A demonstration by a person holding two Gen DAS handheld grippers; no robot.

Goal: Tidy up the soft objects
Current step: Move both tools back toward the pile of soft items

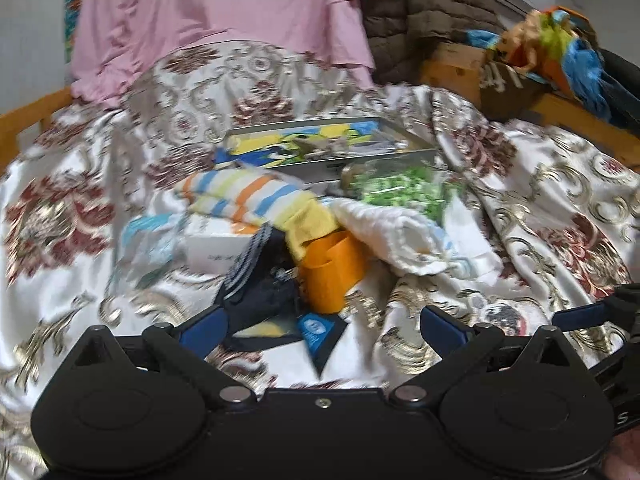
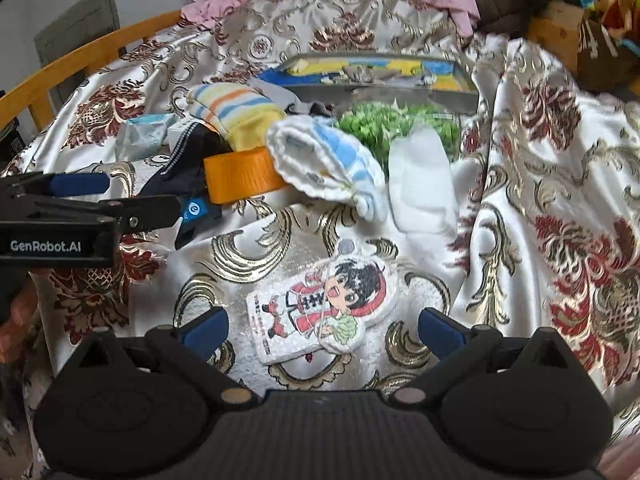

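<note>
while both grippers hang over the bedspread [image 2: 540,160], each stands wide open and holds nothing. the right gripper [image 2: 323,326] has its blue fingers [image 2: 206,330] spread to either side of a flat cartoon patch [image 2: 320,308] lying on the cloth — apart from it, not touching. the left gripper [image 1: 323,326] is spread just as wide above a dark sock [image 1: 260,280] with a blue tag [image 1: 316,330]; in the right view its fingertips sit at that tag, though contact cannot be told.

beyond them the soft things lie in a heap: a striped sock [image 2: 236,112] at the back left, an orange holder [image 2: 240,178] beside the dark sock, a white and blue sock [image 2: 324,160] draped over the holder's end, and a plain white sock [image 2: 422,184] just right of it. behind sits a tin [image 2: 400,94] with a green-patterned bag [image 2: 396,122] in front. a pink sheet [image 1: 224,12] hangs at the far end.
</note>
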